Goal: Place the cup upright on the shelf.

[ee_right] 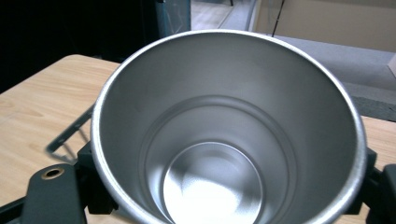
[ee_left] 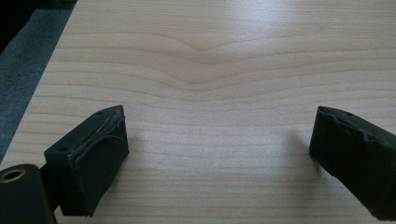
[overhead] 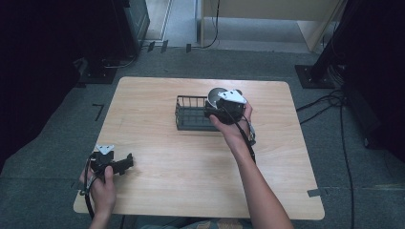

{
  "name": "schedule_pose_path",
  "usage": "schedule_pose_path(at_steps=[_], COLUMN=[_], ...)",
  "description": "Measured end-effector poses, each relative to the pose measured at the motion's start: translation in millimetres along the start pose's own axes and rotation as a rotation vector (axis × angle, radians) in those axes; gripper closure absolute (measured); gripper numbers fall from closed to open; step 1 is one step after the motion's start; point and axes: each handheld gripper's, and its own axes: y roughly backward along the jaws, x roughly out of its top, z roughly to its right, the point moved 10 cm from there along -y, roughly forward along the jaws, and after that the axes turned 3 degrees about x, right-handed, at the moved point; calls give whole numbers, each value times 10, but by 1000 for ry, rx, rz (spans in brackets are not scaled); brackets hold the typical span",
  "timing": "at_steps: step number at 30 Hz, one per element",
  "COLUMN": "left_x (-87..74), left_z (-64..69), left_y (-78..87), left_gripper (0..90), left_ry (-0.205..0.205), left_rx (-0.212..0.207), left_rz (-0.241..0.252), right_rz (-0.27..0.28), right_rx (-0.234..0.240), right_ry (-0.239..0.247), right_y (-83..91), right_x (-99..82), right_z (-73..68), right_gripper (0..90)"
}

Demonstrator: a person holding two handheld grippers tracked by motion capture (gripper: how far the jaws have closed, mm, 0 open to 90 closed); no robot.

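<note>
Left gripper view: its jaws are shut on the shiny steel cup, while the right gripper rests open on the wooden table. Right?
The sides are swapped. In the right gripper view, the shiny steel cup sits between the right gripper's jaws, at the black wire basket. The left gripper is the open one, over the wooden table.

You have a light wooden desk (overhead: 191,181) with rounded corners in front of you, standing on grey carpet (overhead: 334,157) that runs out to a pale hard floor at the far side. Look past the desk's far right and you see black cables (overhead: 329,102) trailing over the carpet beside a dark stand base (overhead: 313,76), with another dark base (overhead: 102,71) off the far left corner. At the desk's near right corner a strip of grey tape (overhead: 315,192) lies on the carpet.
</note>
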Motion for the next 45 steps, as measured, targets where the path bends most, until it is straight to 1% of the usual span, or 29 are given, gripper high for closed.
schedule_pose_path(at_steps=[2,3,5,10,13,15,16,17,22,30,34,36,40,45], left_x=[0,0,0,0,0,0,0,0,0,0,0,0,0,0], left_z=[0,1,0,0,0,0,0,1,0,0,0,0,1,0], left_y=[0,0,0,0,0,0,0,0,0,0,0,0,0,0], left_gripper=[48,48,48,48,48,48,48,48,48,48,48,48,48,48], left_ry=[0,1,0,0,0,0,0,0,0,0,0,0,0,0], left_rx=[0,0,0,0,0,0,0,0,0,0,0,0,0,0], left_rz=[0,0,0,0,0,0,0,0,0,0,0,0,0,0], right_rz=[-1,0,-9,-21,-32,-52,-52,-65,-97,-138,-154,-172,-185,-203], right_rx=[-6,-13,-23,-33,-34,-41,-41,-47,-50,-52,-41,-37,-33,-29], right_ry=[-3,-14,-19,-40,-44,-47,-47,-41,-36,-29,-30,-24,-31,-20], right_y=[-27,-80,-130,-249,-299,-382,-382,-428,-519,-599,-613,-625,-633,-642], right_x=[1,0,-9,-29,-55,-114,-114,-156,-255,-376,-414,-455,-476,-491], right_z=[20,58,93,155,167,183,183,185,170,159,146,135,139,139], right_gripper=[183,183,183,184,183,184,184,183,183,183,183,183,182,182])
